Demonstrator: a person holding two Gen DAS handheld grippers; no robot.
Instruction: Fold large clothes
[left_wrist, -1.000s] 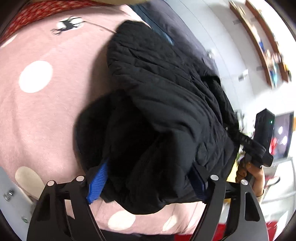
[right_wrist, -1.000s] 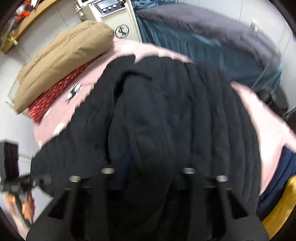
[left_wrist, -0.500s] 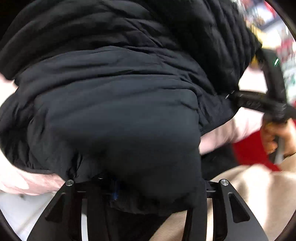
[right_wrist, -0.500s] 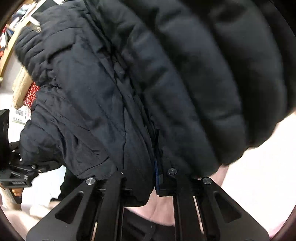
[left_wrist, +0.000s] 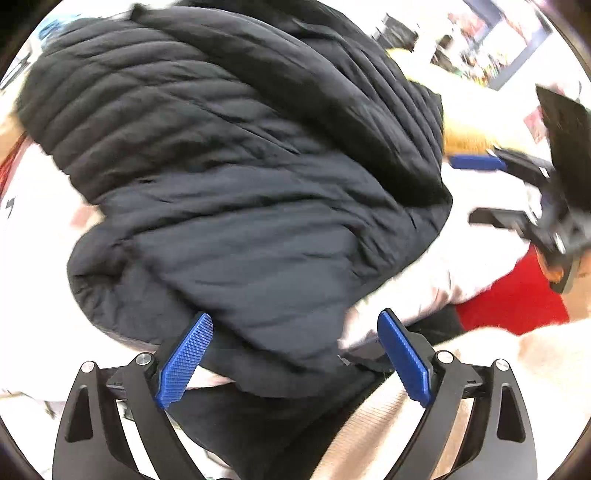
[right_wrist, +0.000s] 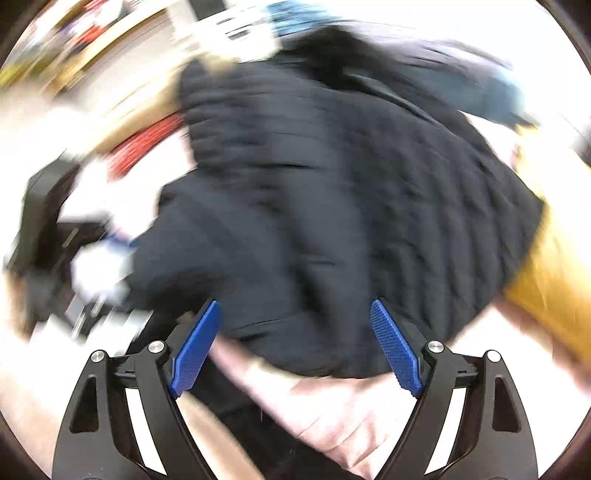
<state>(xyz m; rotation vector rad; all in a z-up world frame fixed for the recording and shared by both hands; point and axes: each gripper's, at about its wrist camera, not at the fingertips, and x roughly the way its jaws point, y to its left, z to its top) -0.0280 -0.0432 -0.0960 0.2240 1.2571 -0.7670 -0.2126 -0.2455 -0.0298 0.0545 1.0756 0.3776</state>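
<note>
light: bright, whites overexposed; blur: heavy motion, right view; edges: fisheye-bent

Black quilted jacket (left_wrist: 236, 177) bunched, left gripper (left_wrist: 295, 354) jaws opening

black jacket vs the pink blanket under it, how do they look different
The black jacket is dark, puffy and quilted in ridges; the pink blanket is pale and smooth. The jacket is bunched in a folded heap on top; the blanket lies spread beneath it. Both are soft fabric.
</note>
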